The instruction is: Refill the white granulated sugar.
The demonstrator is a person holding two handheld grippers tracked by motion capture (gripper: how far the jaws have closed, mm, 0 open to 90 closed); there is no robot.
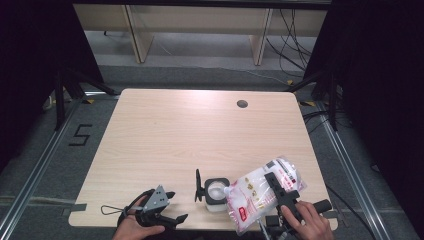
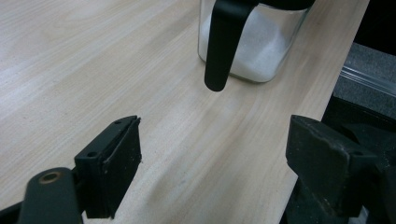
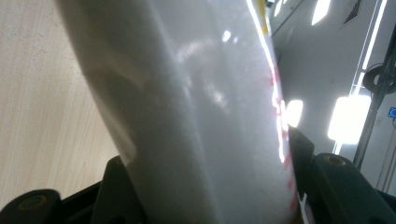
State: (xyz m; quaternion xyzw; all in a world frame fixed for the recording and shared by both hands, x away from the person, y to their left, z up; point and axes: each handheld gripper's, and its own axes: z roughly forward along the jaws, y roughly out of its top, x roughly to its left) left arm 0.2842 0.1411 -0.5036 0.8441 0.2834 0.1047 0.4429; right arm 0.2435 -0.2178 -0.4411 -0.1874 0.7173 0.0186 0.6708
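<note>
Nearest the high camera, at the desk's six-o'clock edge, two hands each carry a black two-jaw tool. Left tool (image 1: pixel 172 206), about seven o'clock on the pale wooden desk (image 1: pixel 200 130), lies low over the surface with its grey three-cornered plate uppermost; its jaws stand wide apart with nothing between them, bare desk showing in the gap in the left gripper view (image 2: pixel 210 154). Right tool (image 1: pixel 272 179), about five o'clock, is clamped on a clear plastic refill pouch of white granules with red printing (image 1: pixel 260 192); in the right gripper view the pouch (image 3: pixel 196 116) fills the space between the two jaws, which press on its sides at roughly half their travel. Pouch held tilted, its spout end lowered toward nine o'clock and reaching the mouth of a small square clear glass jar with a black rim (image 1: pixel 217 194). Jar stands upright on the desk between the two tools, near the six-o'clock edge, partly filled with white granules (image 2: pixel 261 42). Black hinged lid of the jar (image 1: pixel 198 185) stands open at the jar's nine-o'clock side. Round cable hole (image 1: pixel 242 104) lies at one o'clock, well apart from the work.
</note>
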